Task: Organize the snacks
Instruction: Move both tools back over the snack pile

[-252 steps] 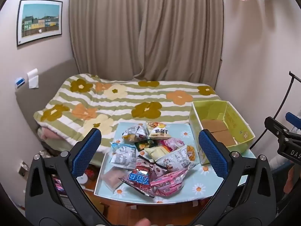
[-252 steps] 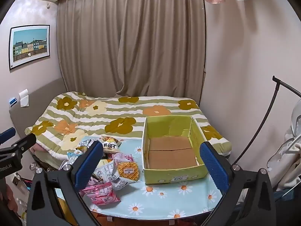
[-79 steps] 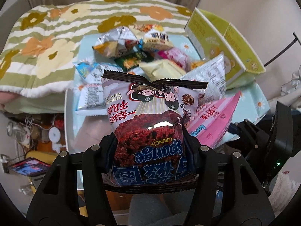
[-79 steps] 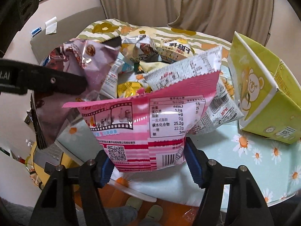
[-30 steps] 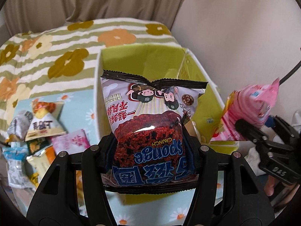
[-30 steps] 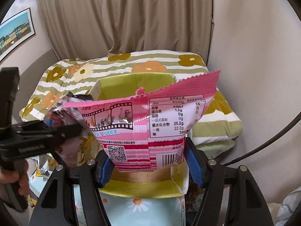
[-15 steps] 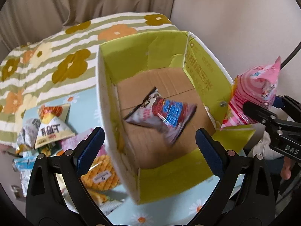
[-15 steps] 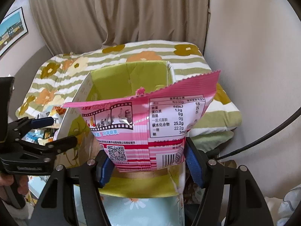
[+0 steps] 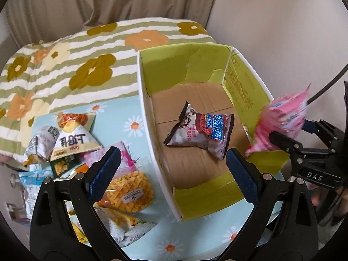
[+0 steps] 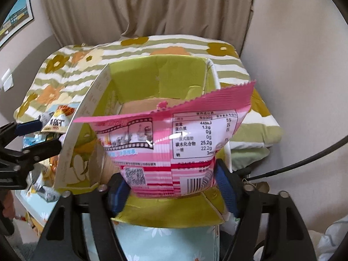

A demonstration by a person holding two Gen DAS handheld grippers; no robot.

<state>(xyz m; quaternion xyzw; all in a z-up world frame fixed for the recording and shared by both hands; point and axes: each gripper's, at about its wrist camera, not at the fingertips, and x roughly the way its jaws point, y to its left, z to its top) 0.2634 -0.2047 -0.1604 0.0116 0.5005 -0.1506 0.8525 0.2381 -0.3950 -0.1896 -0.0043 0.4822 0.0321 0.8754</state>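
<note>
Since half a second before, the dark sponge-cake snack packet had settled flat on the brown cardboard floor of the yellow-green open cardboard box, and our left gripper had drawn slightly back from it. We kept that claw's blue-padded jaws spread wide with nothing between them, hovering over the box's near left wall.

Our right gripper had just been opening its jaws. The pink striped snack packet stood between the blue pads, its lower edge blurred; we could not tell whether the pads touched it at all, but they were not squeezing it. It hung above the near end of the box.

The left wrist view gave us what the right could not: the box floor with the dark packet on it, and the heap of loose snacks on the pale blue daisy-print tabletop left of the box. It also showed the pink packet from the side, smeared with motion. The right wrist view alone showed the pink packet's printed nutrition panel and barcode, while that packet hid most of the box floor.
</note>
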